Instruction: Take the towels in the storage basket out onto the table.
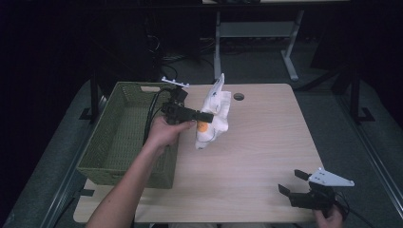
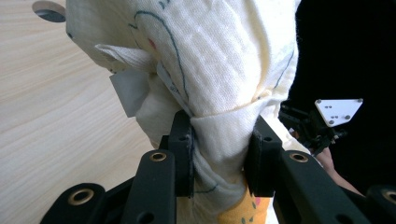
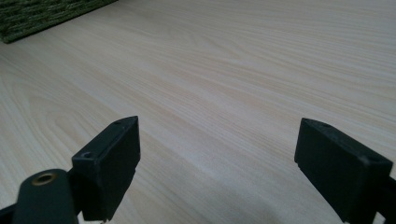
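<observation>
My left tongs clench the bunched cloth; I should lift it clear over the basket rim. Right tongs gape, idle.

A light wooden table stands in a dark room, apparently on grey carpet.

pale wooden table with green basket
</observation>
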`<state>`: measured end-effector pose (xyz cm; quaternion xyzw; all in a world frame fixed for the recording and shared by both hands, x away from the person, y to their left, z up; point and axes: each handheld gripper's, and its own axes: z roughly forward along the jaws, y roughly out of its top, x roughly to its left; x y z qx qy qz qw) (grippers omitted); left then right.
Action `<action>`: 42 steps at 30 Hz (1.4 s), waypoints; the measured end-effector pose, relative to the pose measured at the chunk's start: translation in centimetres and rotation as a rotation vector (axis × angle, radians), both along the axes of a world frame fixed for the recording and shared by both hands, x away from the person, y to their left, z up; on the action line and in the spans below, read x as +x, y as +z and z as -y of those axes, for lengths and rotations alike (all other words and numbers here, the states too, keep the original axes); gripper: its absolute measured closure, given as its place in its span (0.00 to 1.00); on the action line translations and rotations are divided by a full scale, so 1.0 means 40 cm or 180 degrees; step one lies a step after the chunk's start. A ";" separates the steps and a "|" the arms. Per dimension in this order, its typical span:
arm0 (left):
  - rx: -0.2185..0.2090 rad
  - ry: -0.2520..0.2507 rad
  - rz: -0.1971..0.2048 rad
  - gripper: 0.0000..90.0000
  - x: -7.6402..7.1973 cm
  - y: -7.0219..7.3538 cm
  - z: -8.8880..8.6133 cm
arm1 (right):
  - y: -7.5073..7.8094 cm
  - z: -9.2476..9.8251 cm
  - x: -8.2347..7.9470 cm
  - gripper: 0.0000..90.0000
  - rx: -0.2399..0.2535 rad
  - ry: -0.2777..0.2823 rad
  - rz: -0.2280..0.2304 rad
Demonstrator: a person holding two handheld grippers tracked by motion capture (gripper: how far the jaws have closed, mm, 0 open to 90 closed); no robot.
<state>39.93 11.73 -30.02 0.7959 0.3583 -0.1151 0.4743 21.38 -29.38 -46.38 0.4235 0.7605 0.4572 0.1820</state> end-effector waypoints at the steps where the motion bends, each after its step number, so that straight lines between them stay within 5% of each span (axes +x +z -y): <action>1: -0.0007 -0.0006 -0.0012 0.76 0.000 -0.001 0.004 | 0.000 0.000 -0.001 0.15 0.0008 -0.0003 -0.0004; 22: 0.0053 -0.0109 -0.0068 0.76 0.014 -0.037 0.089 | 0.003 -0.001 0.001 0.15 -0.0016 0.0027 0.0028; 42: 0.0313 -0.0041 -0.0177 0.76 0.032 -0.109 0.154 | 0.007 -0.001 -0.003 0.15 0.0028 0.0034 0.0040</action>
